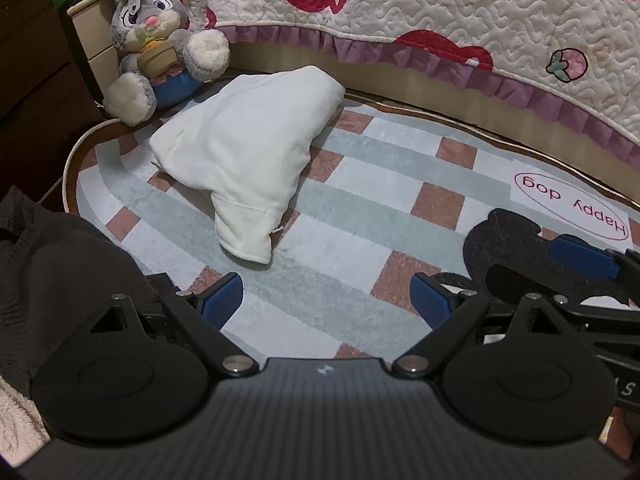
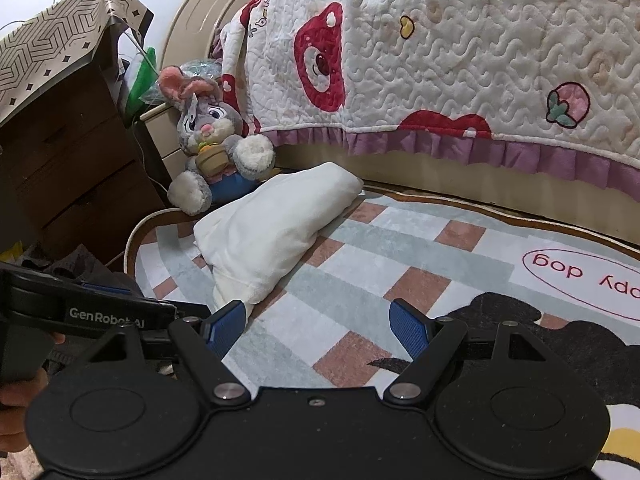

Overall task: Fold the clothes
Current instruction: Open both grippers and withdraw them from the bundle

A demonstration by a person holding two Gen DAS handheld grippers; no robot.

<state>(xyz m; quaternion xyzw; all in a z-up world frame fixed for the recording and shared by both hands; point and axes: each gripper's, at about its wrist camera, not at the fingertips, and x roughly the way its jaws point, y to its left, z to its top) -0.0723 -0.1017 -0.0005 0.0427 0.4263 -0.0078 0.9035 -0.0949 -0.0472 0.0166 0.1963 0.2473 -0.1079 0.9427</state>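
Observation:
A white fleece garment (image 1: 244, 152) (image 2: 276, 232) lies folded in a rough triangle on the checked rug (image 1: 360, 216) (image 2: 360, 280), its narrow end pointing toward me. A dark grey garment (image 1: 60, 280) is heaped at the left, beside my left gripper. My left gripper (image 1: 326, 300) is open and empty, low over the rug just short of the white garment. My right gripper (image 2: 318, 330) is also open and empty, close to the white garment's narrow end. The right gripper's blue pad (image 1: 584, 258) shows at the left wrist view's right edge.
A grey plush rabbit (image 1: 160, 40) (image 2: 216, 144) sits at the rug's far left corner against a dark wooden drawer unit (image 2: 72, 168). A bed with a quilted cover (image 1: 440, 12) (image 2: 460, 60) borders the rug's far side. A hand (image 2: 20, 400) holds the left gripper.

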